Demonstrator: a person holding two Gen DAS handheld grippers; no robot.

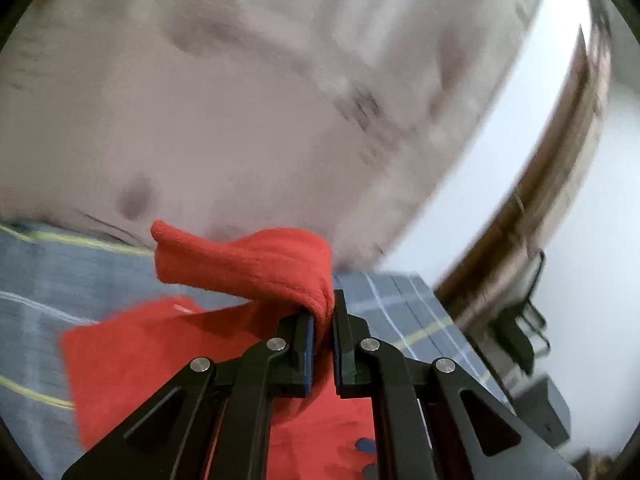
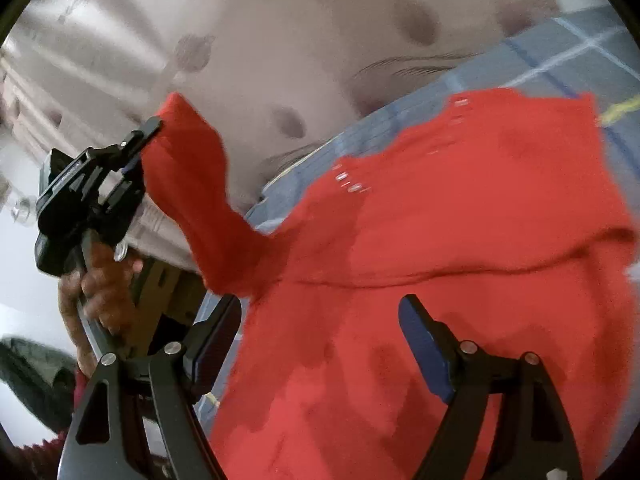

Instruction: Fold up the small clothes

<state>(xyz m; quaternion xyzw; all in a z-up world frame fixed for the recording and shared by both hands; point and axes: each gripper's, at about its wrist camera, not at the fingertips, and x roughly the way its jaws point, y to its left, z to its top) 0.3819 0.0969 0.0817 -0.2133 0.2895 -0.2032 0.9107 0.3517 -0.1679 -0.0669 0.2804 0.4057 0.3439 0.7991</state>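
A red knit garment [image 2: 460, 220] lies spread on a grey-blue checked bed cover [image 2: 560, 52]. My left gripper [image 1: 324, 312] is shut on one red sleeve [image 1: 240, 260], which folds over between the pads and is lifted off the bed. From the right wrist, that left gripper [image 2: 150, 130] is at the left, holding the sleeve [image 2: 192, 168] up and away from the garment's body. My right gripper [image 2: 320, 312] hovers open over the garment's near part; its fingers [image 2: 424, 340] straddle red cloth without pinching it. Small white snaps [image 2: 352, 184] run along the garment's placket.
A pale pinkish fabric with dark spots [image 1: 200, 120] rises behind the bed. A wooden edge [image 1: 540, 200] and white wall are at the right, with a dark boxy object [image 1: 552, 408] below it. A person's hand [image 2: 100, 280] grips the left tool. The left wrist view is motion-blurred.
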